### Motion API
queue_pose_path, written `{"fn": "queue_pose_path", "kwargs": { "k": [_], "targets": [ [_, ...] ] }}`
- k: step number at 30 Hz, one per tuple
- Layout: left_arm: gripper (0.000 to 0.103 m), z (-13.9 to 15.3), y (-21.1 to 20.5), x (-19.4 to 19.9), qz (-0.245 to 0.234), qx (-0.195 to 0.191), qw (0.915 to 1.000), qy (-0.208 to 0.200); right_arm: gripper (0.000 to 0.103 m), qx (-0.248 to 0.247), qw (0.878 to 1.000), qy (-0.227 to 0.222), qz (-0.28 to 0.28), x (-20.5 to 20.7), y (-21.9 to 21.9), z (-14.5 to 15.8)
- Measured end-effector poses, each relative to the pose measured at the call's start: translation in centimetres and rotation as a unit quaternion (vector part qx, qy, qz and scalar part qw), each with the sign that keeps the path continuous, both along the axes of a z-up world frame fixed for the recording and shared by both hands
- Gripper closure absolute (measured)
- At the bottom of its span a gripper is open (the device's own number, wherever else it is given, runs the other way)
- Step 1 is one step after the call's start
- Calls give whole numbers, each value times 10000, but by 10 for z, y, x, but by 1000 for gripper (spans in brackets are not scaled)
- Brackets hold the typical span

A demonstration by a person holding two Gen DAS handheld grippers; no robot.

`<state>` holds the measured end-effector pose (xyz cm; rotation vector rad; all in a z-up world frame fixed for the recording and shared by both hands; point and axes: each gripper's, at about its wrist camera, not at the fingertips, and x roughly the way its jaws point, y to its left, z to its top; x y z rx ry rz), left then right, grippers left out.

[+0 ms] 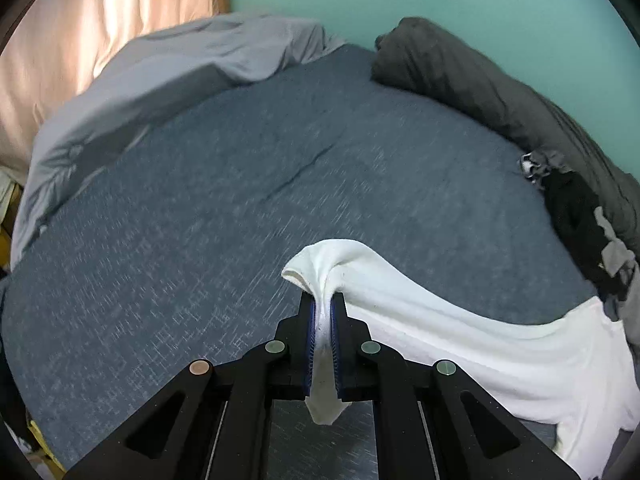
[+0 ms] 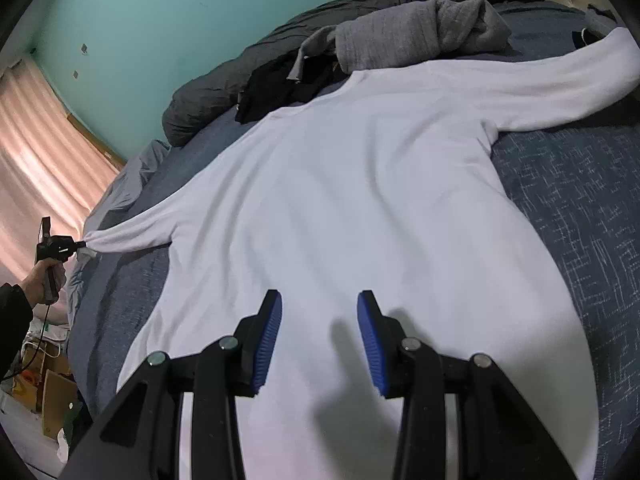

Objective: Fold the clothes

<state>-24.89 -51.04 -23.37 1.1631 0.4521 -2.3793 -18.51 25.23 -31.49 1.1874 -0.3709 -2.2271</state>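
Observation:
A white long-sleeved shirt (image 2: 352,200) lies spread flat on the blue bedspread (image 2: 572,208), its right sleeve (image 2: 560,84) stretched toward the far right. My left gripper (image 1: 323,298) is shut on the cuff of the shirt's left sleeve (image 1: 420,308) and holds it pulled out sideways; it also shows at the left edge of the right wrist view (image 2: 82,243). My right gripper (image 2: 319,300) is open and empty, hovering just above the shirt's lower body.
A grey sweater (image 2: 412,36) and black clothes (image 2: 280,84) are piled at the shirt's collar. A dark grey duvet (image 1: 500,84) lies rolled along the teal wall. A light grey sheet (image 1: 160,80) lies bunched at the bed's far edge. Boxes (image 2: 52,396) stand on the floor.

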Motion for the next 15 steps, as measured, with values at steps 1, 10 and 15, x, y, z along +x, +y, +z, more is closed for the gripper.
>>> {"fn": "queue_pose_path", "kwargs": {
  "k": [1, 10, 15],
  "targets": [
    [95, -8, -3, -1, 16, 67, 10000, -46, 63, 7, 10000, -10, -4, -1, 0, 0],
    [90, -56, -17, 10, 167, 570, 9977, -334, 63, 86, 10000, -34, 3, -3, 1, 0],
    [66, -44, -19, 37, 220, 590, 9974, -352, 63, 77, 9999, -17, -139, -4, 24, 16]
  ]
}}
